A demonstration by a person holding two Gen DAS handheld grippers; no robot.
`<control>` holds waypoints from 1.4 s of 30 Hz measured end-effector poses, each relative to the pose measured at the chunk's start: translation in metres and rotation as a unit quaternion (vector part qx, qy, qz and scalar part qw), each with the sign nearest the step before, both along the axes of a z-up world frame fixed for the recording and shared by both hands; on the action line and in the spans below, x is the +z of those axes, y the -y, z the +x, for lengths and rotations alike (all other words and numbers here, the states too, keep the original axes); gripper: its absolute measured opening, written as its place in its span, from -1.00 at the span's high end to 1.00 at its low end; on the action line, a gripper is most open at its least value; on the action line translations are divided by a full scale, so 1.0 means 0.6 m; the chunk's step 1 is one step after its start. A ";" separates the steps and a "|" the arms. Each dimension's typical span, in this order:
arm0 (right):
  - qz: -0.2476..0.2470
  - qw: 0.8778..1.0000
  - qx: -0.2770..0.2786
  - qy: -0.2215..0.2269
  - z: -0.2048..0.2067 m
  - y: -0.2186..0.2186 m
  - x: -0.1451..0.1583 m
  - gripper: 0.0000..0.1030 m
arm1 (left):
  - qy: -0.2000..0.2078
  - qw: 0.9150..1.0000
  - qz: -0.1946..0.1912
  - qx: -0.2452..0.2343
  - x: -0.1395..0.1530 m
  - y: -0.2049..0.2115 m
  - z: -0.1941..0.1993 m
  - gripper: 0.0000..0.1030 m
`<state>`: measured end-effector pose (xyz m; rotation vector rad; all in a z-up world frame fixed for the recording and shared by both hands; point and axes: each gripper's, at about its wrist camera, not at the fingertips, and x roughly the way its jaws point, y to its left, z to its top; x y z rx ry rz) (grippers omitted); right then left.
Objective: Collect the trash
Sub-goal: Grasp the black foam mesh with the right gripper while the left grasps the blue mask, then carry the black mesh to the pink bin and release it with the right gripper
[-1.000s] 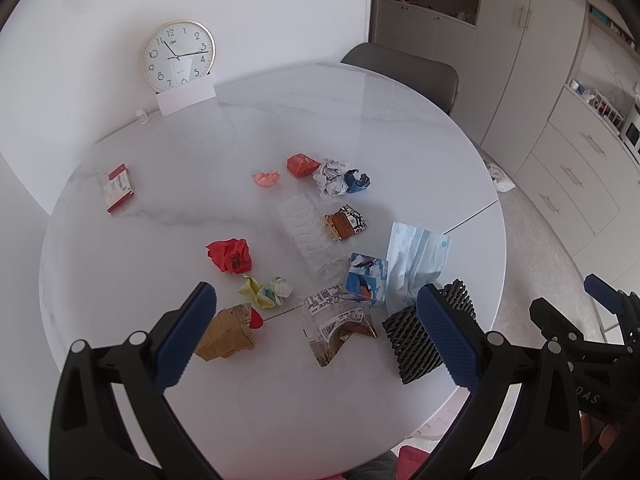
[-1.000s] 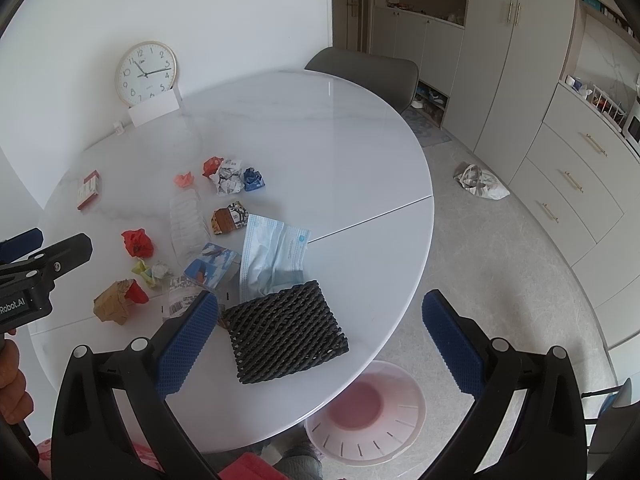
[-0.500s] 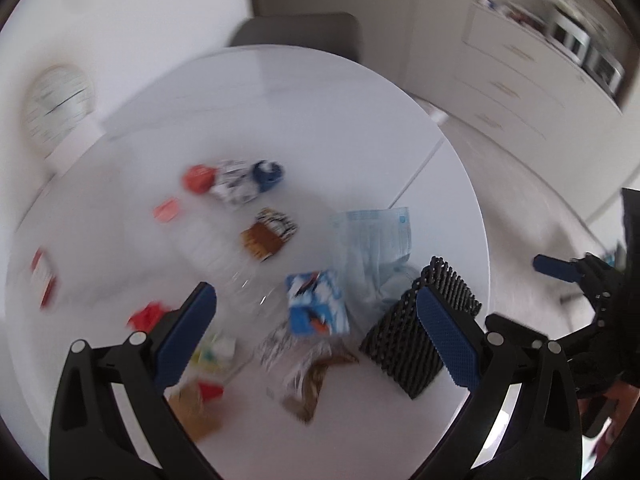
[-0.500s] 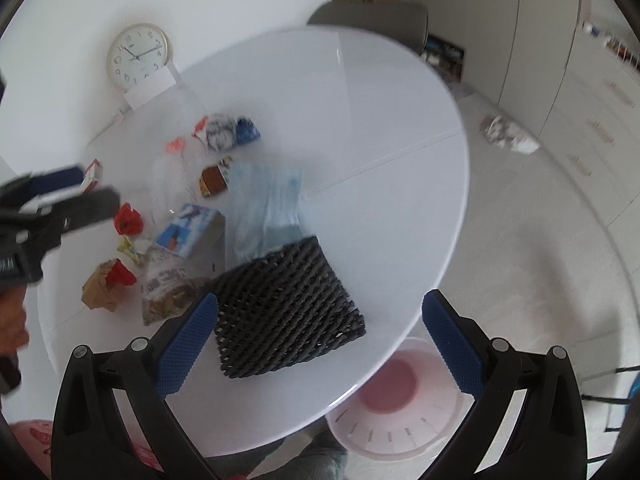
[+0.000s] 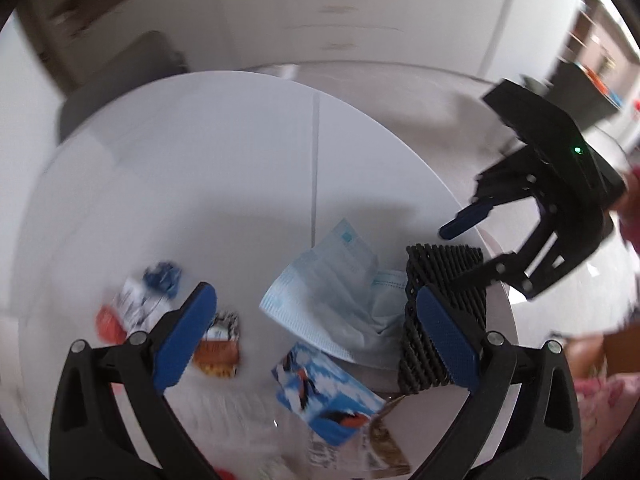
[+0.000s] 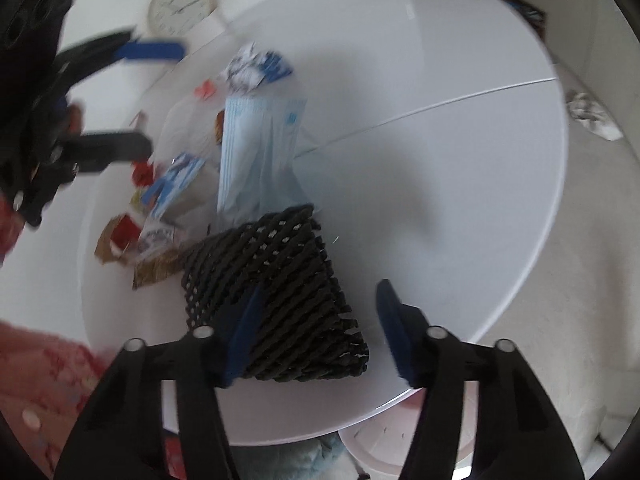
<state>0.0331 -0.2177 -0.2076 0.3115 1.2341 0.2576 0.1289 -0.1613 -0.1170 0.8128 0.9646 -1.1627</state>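
1. Black foam netting (image 6: 276,284) is lying at the near edge of the white tabletop (image 6: 440,152), partly between the fingers of the right gripper (image 6: 316,332).
2. The right gripper's jaws have just been closing; a gap is showing, and the netting is not seen being pinched.
3. The left gripper (image 5: 316,336) is being held spread wide over a pale blue face mask (image 5: 320,304) and a blue wrapper (image 5: 328,400), gripping nothing.
4. A pink bin (image 6: 384,444) is showing below the near edge.

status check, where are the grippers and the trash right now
Left gripper open above litter. Right gripper closing around black foam net, not yet clamped. Face mask lies beside net.
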 end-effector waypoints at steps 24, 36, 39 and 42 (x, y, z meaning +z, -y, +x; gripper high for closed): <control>0.023 1.000 0.002 0.011 -0.041 0.024 0.035 0.82 | -0.100 0.987 0.055 -0.116 -0.092 0.099 0.047 0.26; -0.014 0.994 -0.103 0.039 -0.147 0.056 0.100 0.82 | -0.048 0.998 -0.017 -0.035 -0.030 0.061 0.008 0.93; -0.037 0.988 -0.141 0.041 -0.193 0.061 0.117 0.82 | -0.042 0.998 -0.025 -0.026 -0.017 0.053 -0.005 0.94; -0.058 0.981 -0.182 0.037 -0.242 0.076 0.128 0.82 | -0.043 0.998 -0.036 -0.015 -0.002 0.049 -0.016 0.95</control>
